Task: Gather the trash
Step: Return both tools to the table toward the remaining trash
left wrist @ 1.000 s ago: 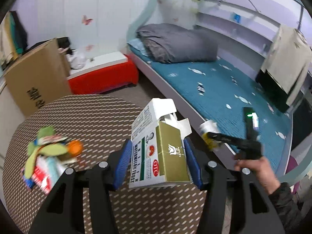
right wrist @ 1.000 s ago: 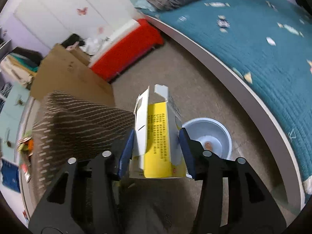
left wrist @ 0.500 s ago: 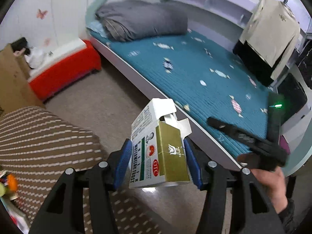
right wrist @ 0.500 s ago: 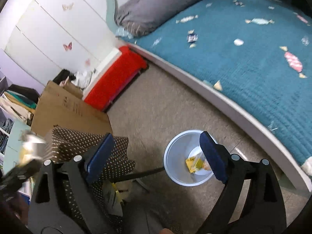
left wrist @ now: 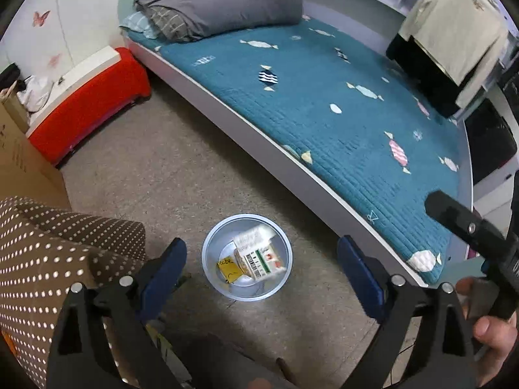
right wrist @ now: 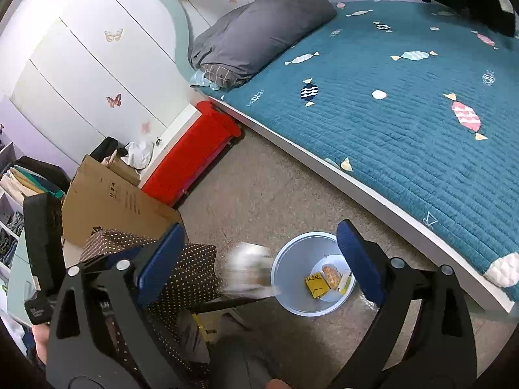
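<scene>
- A white cardboard carton printed with green and red (left wrist: 258, 253) is seen lying tilted inside a round pale blue plastic bin (left wrist: 207, 259), ahead of and between the spread fingers of the left gripper (left wrist: 261, 274).
- In the right wrist view the same carton (right wrist: 248, 265) is caught as a white blur at the bin's (right wrist: 282, 288) near rim, ahead of and between that gripper's fingers.
- A small yellow packet (left wrist: 228, 269) is shown on the bin floor, just beside the carton on the side of the left finger.
- The left gripper's jaws have just been opening; nothing is pinched between the blue pads (left wrist: 163, 270).
- The right gripper (right wrist: 261, 261) is likewise held wide apart, its jaws having just been opening, with nothing pressed by its pads (right wrist: 356, 259).
- A brown cloth with white dots (left wrist: 48, 253) is draped beyond the left finger.
- A teal quilted bed cover with candy shapes (left wrist: 324, 103) is spread well beyond the right finger.
</scene>
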Demonstrator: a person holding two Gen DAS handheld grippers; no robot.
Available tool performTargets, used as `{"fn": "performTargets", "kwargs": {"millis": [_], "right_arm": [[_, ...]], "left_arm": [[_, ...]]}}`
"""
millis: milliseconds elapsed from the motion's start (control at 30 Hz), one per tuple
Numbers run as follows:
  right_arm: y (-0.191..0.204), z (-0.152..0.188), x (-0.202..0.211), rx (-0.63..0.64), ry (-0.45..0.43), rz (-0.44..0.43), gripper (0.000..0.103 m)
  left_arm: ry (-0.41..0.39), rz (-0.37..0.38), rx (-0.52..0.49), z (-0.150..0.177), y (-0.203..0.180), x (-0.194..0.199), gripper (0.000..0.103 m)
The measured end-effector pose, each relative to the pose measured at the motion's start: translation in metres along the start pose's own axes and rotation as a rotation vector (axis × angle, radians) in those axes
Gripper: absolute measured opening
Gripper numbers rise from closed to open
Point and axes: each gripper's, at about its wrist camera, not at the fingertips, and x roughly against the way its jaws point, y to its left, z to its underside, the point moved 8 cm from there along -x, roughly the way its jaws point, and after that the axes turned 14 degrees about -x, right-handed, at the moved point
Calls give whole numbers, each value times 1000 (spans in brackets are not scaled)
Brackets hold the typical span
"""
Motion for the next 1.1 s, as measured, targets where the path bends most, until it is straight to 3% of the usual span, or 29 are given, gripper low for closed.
{"fn": "performTargets", "kwargs": {"millis": [267,767,1100], "right_arm": [[25,16,6,56,-12,49,97],[149,67,50,309,-19,-58,97],[222,123,52,469,40,-127,97]], "left_arm": [[-120,-120,42,13,24,62,93],[-330,-257,133,74,56,197,93],[-384,-359,252,138,99,254,94]]}}
